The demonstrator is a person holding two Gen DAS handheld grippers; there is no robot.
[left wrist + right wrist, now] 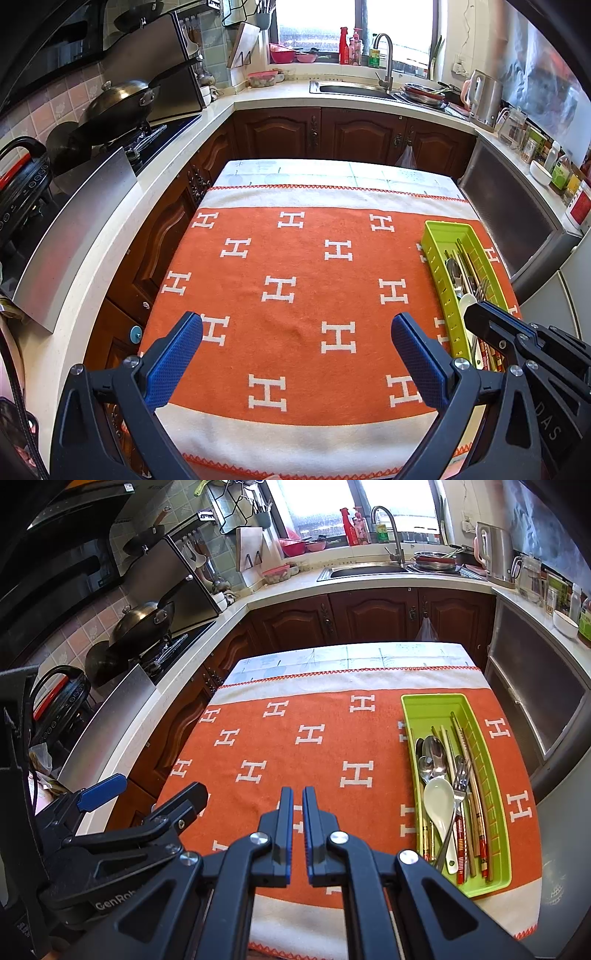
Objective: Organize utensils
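Right wrist view: nearest, the right hand-held gripper [297, 805] has its jaws almost together on nothing, and the left hand-held gripper [297, 345] stands wide apart, empty. Farther, along the bench's right edge, the green tray [432, 701] holds spoons [436, 753], a fork [461, 775] and chopsticks [476, 801]. Sorting looks finished or unstarted; any next pick needs jaws opened over the tray.

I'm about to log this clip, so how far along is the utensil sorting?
It looks essentially finished: the metal spoons, white ceramic spoon, metal fork and chopsticks all lie in the lime-green plastic tray. Nothing is in hand: the left claw is open and empty, the right claw nearly shut on nothing. No loose utensil shows on the orange H-patterned towel.
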